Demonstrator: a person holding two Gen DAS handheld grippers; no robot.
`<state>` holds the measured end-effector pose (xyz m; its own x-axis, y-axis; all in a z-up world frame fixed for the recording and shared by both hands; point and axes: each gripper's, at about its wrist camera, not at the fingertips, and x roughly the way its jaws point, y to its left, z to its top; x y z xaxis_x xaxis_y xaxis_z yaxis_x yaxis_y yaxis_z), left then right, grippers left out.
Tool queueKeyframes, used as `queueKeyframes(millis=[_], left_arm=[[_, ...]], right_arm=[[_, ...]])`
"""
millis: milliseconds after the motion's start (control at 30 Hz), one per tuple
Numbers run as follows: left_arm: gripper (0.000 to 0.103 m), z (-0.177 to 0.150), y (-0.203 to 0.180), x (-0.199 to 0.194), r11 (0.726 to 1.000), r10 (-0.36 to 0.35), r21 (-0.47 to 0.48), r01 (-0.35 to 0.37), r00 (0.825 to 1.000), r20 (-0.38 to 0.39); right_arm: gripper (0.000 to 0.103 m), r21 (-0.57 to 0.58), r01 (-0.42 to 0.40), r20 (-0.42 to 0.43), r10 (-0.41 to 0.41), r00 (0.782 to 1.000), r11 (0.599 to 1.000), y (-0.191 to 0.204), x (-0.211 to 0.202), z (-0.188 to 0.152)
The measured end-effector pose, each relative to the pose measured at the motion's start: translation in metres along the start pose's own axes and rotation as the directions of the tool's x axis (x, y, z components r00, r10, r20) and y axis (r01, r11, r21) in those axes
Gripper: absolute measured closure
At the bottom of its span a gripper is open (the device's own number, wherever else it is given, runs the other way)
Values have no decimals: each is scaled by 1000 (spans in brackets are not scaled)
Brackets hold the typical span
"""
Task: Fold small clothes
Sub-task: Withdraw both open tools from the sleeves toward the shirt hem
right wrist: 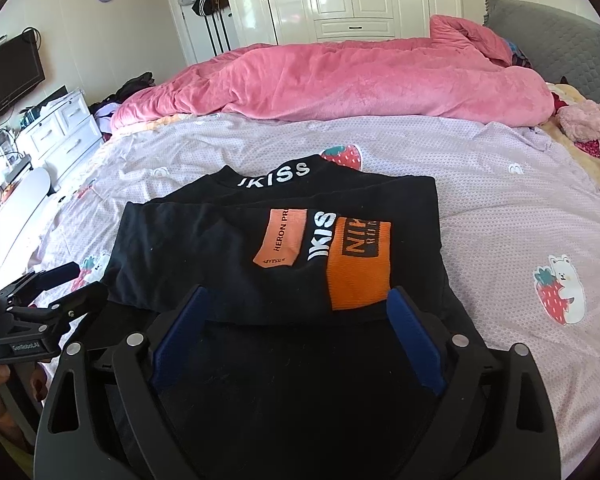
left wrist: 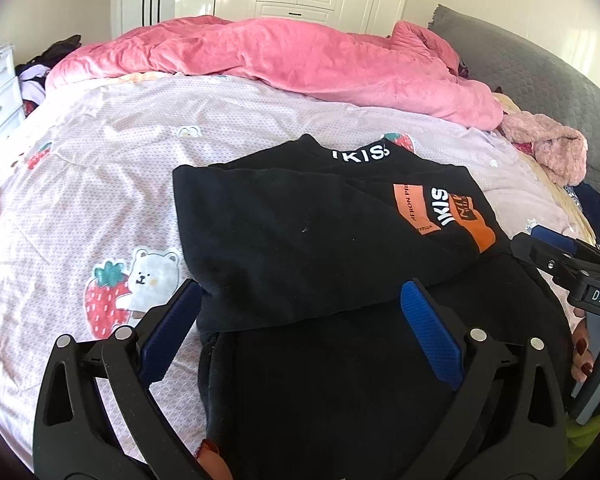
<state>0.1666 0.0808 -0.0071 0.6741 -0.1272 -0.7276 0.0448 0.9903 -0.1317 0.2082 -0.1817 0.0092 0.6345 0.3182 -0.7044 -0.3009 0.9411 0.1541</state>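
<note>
A black shirt [left wrist: 300, 232] with orange patches and white "UKISS" lettering lies partly folded on the bed; it also shows in the right wrist view [right wrist: 228, 260]. My left gripper [left wrist: 300, 296] is open, its blue pads [left wrist: 432, 332] straddling the shirt's near left part just above the cloth. My right gripper [right wrist: 296, 304] is open over the near edge of the folded layer, below the orange patch [right wrist: 360, 276]. Each gripper shows at the edge of the other's view: the right one [left wrist: 560, 256], the left one [right wrist: 60, 292]. Neither holds cloth.
The shirt lies on a pale pink bedsheet [left wrist: 100, 184] with strawberry and bear prints. A rumpled pink blanket [right wrist: 340, 80] lies across the far side. A grey headboard [left wrist: 540, 76] and fuzzy pink clothes [left wrist: 548, 148] are at right. White drawers [right wrist: 60, 128] stand at left.
</note>
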Motion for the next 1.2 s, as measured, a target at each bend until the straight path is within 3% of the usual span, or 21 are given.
queueKeyframes(millis=[833, 933, 1200], left_arm=[[9, -18, -10, -60, 1000, 23, -15, -21, 996, 91], [9, -23, -10, -66, 1000, 23, -22, -21, 995, 92], [9, -39, -10, -81, 999, 39, -40, -35, 996, 85]], right_arm=[[13, -31, -26, 35, 27, 999, 999, 10, -42, -7], [7, -31, -27, 41, 28, 999, 999, 11, -46, -10], [7, -43, -26, 38, 27, 999, 999, 15, -55, -19]])
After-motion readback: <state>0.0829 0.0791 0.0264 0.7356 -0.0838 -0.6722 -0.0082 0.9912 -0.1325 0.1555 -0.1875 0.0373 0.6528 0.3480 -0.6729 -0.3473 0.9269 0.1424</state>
